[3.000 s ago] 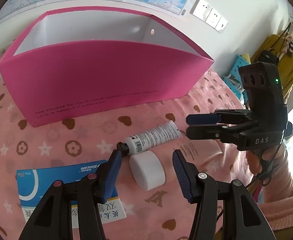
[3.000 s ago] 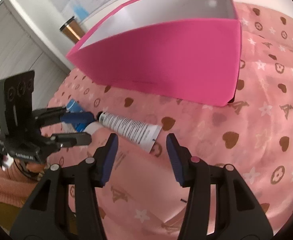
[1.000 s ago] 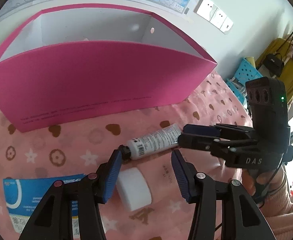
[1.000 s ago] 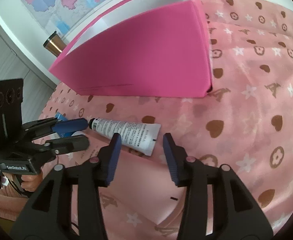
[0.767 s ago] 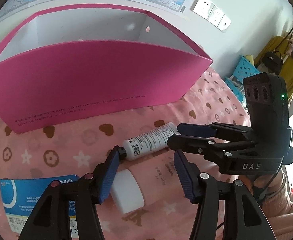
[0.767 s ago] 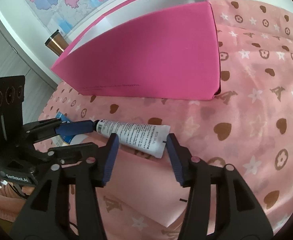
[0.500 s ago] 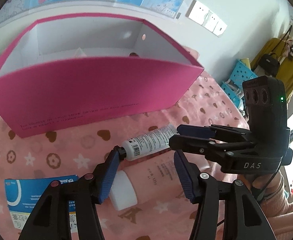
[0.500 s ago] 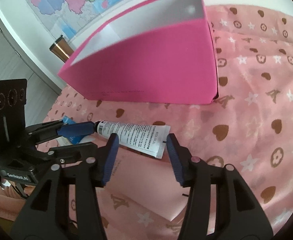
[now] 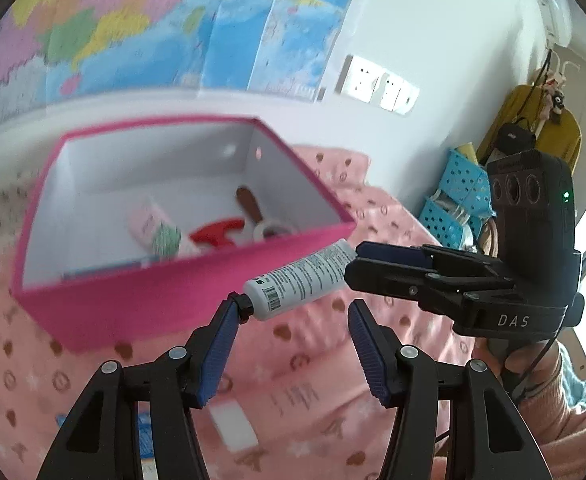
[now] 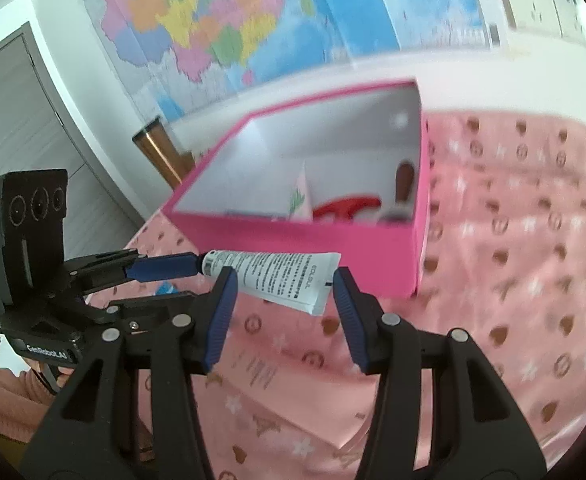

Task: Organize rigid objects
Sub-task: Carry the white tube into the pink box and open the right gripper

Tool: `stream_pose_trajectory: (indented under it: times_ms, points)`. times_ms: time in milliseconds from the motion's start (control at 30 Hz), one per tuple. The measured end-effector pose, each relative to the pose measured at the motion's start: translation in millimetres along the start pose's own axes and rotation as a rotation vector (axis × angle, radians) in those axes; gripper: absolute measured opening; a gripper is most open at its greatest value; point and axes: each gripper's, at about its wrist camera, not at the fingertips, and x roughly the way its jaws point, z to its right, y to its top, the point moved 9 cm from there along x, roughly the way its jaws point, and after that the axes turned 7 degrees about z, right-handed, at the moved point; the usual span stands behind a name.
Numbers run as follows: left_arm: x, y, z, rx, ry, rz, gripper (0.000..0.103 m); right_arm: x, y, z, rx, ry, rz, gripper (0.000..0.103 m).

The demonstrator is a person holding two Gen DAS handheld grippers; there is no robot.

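Note:
A white tube (image 9: 301, 276) with a black cap hangs in the air in front of the pink box (image 9: 173, 304). Its cap rests against the left fingertip of my left gripper (image 9: 293, 312), and its crimped end sits at the fingertips of my right gripper (image 9: 353, 262). In the right wrist view the tube (image 10: 277, 276) lies crosswise at the tips of the right gripper (image 10: 284, 276), with the left gripper (image 10: 195, 280) at the cap. Both pairs of jaws stand apart, and no pads clamp the tube's sides. The box (image 10: 333, 248) holds a red item (image 9: 217, 234) and a pink-white carton (image 9: 149, 220).
A white block (image 9: 233, 428) and a blue booklet (image 9: 145, 436) lie on the pink patterned cloth below. Blue baskets (image 9: 461, 196) stand at the right by the wall. A copper tumbler (image 10: 161, 152) stands behind the box. A person's sleeve (image 9: 553, 420) holds the right gripper.
Both grippers have risen together and the tube has come up off the cloth between them. The view now looks down into the pink box.

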Motion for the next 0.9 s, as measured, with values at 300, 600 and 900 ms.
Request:
stream_pose_trajectory:
  times_ms: [300,600,900]
  points:
    - [18,42,-13,0.024,0.035,0.041,0.057,9,40,11,-0.023,-0.026,0.052,0.052]
    - [52,40,-39,-0.04,0.032,-0.023,0.057,41,39,31,0.008,-0.058,-0.005,0.052]
    - [57,37,-47,-0.072,0.025,-0.028,0.057,40,40,32,0.004,-0.073,0.005,0.052]
